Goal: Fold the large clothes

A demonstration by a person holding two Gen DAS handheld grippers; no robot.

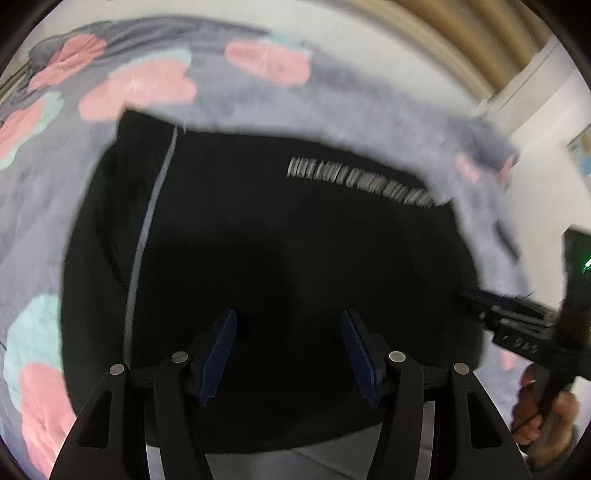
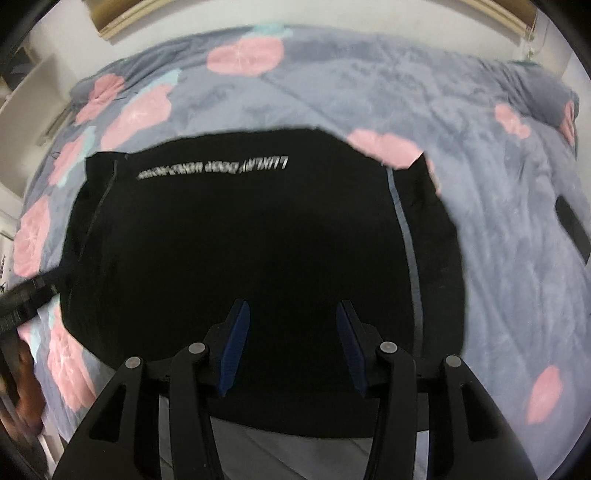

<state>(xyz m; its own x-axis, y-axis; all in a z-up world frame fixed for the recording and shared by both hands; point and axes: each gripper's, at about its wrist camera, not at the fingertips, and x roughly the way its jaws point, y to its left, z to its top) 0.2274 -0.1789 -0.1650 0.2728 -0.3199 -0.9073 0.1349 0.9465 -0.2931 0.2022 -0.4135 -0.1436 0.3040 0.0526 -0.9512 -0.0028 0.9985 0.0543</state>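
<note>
A large black garment [image 1: 277,240] with a line of white lettering and a grey side stripe lies spread flat on the bed; it also shows in the right wrist view [image 2: 258,240]. My left gripper [image 1: 290,321] is open and empty above the garment's near part. My right gripper [image 2: 291,310] is open and empty above the near part too. The right gripper also shows at the right edge of the left wrist view [image 1: 517,317], by the garment's right side. The left gripper shows at the left edge of the right wrist view [image 2: 33,291], by the garment's left side.
The bed is covered by a grey-blue blanket [image 2: 498,206] with pink and teal flowers. A dark flat object [image 2: 574,229] lies on the blanket at the right. A white wall and a wooden frame [image 2: 110,22] stand behind the bed. Pale floor [image 2: 288,454] shows below the garment's near edge.
</note>
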